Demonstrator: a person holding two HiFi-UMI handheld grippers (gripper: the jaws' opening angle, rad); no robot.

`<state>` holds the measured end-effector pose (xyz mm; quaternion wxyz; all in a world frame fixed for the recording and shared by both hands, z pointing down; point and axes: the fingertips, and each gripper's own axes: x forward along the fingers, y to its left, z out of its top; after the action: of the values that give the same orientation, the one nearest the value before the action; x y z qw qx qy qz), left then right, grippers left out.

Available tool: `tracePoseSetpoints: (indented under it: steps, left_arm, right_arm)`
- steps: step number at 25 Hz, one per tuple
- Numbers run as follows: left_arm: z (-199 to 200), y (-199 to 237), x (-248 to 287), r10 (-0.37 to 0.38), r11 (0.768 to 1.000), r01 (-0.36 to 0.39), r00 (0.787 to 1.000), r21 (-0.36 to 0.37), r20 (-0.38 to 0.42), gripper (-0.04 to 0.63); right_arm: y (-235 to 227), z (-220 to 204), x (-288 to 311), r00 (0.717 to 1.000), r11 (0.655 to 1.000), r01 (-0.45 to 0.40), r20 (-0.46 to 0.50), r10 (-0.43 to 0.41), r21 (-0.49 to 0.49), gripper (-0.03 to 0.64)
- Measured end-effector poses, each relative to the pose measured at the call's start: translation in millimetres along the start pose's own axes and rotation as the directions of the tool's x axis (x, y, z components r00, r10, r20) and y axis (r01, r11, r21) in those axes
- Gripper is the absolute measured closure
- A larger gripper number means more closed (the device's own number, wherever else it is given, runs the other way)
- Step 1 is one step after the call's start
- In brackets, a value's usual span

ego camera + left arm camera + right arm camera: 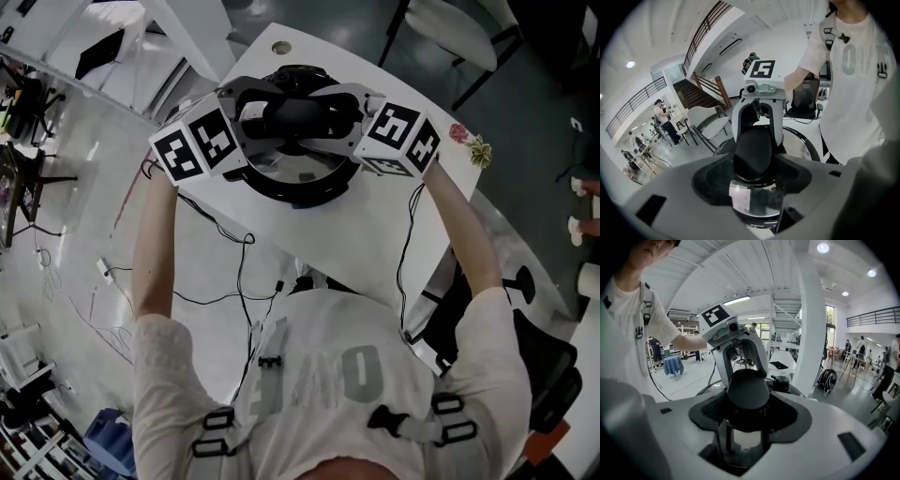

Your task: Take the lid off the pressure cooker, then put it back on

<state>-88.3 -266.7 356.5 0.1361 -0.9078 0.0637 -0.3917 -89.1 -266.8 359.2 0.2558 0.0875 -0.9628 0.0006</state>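
The pressure cooker (pixel 302 184) stands on the white table (pixel 375 234) in the head view, its steel lid (pixel 281 167) under a long black handle (pixel 302 114). My left gripper (pixel 251 114) is shut on the handle's left end and my right gripper (pixel 352 118) on its right end. In the left gripper view the handle (pixel 753 152) fills the gap between the jaws of the left gripper (pixel 754 174). The right gripper view shows the same handle (pixel 747 390) clamped by the right gripper (pixel 746 416). Whether the lid sits down on the pot is hidden.
Black cables (pixel 225 234) trail over the table's near edge. A small flower ornament (pixel 474 148) lies at the table's right end, and a round hole (pixel 281 47) is at its far end. A black office chair (pixel 534 356) stands to my right.
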Motion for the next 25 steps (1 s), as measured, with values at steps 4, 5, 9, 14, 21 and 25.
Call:
tracePoseSetpoints:
  steps: [4,5,9,14,21,25]
  left_arm:
    - [0.3,-0.1,-0.2,0.013,1.0,-0.013,1.0,-0.009,-0.008,0.336]
    - [0.5,0.0,-0.3,0.019,1.0,-0.019,1.0,-0.011,-0.015,0.336]
    - [0.0,1.9,-0.1,0.053,0.998,-0.055,0.998,-0.036,-0.032,0.336]
    - [0.9,3.2,-0.8,0.107,0.986,-0.106,0.994,-0.128,0.004,0.336]
    - [-0.2,6.1,-2.6,0.095,0.956,-0.032,0.974,-0.292,0.205,0.324]
    - [-2.2,5.1,-1.0,0.004,0.928,0.093,0.966,-0.361,0.259,0.317]
  right_arm:
    - [0.4,-0.2,-0.4,1.0,1.0,-0.011,-0.009,0.011,-0.001,0.333]
    - [0.6,0.1,-0.5,1.0,1.0,-0.015,-0.011,0.015,-0.005,0.333]
    - [-0.4,0.6,0.3,0.999,0.999,-0.037,-0.031,0.035,-0.04,0.333]
    - [-0.6,-1.0,1.7,0.989,0.991,-0.116,-0.096,0.109,-0.069,0.333]
    - [0.1,-0.8,0.2,0.984,0.987,-0.141,-0.119,0.131,-0.073,0.333]
    - [1.7,0.1,2.3,0.981,0.985,-0.159,-0.121,0.151,-0.06,0.333]
